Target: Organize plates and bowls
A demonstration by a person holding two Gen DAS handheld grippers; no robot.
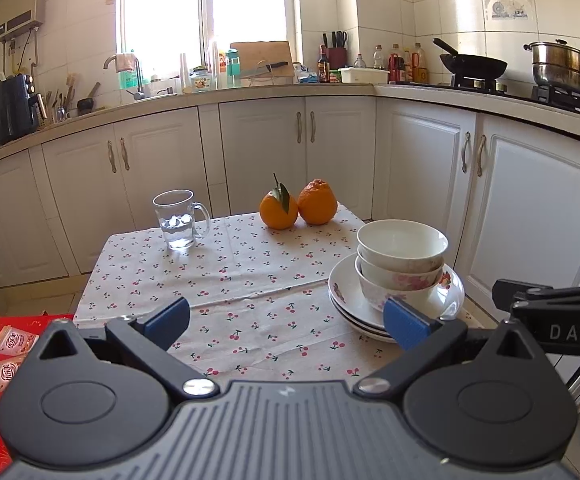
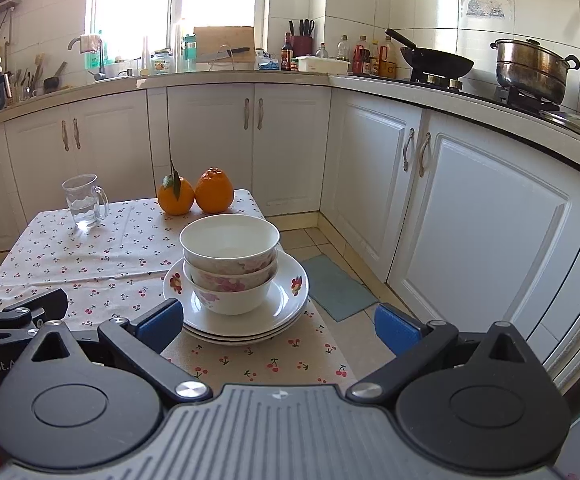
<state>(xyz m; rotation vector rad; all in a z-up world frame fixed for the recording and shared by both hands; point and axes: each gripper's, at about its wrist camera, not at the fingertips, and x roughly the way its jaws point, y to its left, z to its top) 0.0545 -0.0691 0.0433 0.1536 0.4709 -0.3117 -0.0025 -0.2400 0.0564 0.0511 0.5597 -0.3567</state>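
Nearest the cameras, the left gripper [image 1: 286, 322] hangs low over the front of the desk [image 1: 250, 320] with its jaws wide apart and nothing between them; its right pad sits in front of the dishes from this view, and whether it touches them cannot be told. The right gripper [image 2: 278, 326] is also spread wide and empty, its left pad just beside the near rim of the plates [image 2: 290, 304], its right pad out past the desk's edge above the floor.

The task's things sit together at the right front corner of the desk: three bowls [image 2: 230, 264] nested upright, standing in the middle of a stack of plates. By the look of it the sorting is done or nearly so, and what remains is to back off or square the pile.

To do that well, I would draw both grippers straight back and slightly up, keeping the jaws spread so no pad catches a plate rim. The stack stands close to the desk's edge, so any sideways nudge risks sliding it on the cherry-print cloth [image 1: 226, 276]. If it needs centring, push low on the plates, never on the top bowl.

Farther back stand a glass mug [image 1: 179, 218] with a little water and two oranges [image 1: 298, 208], well clear of the work.
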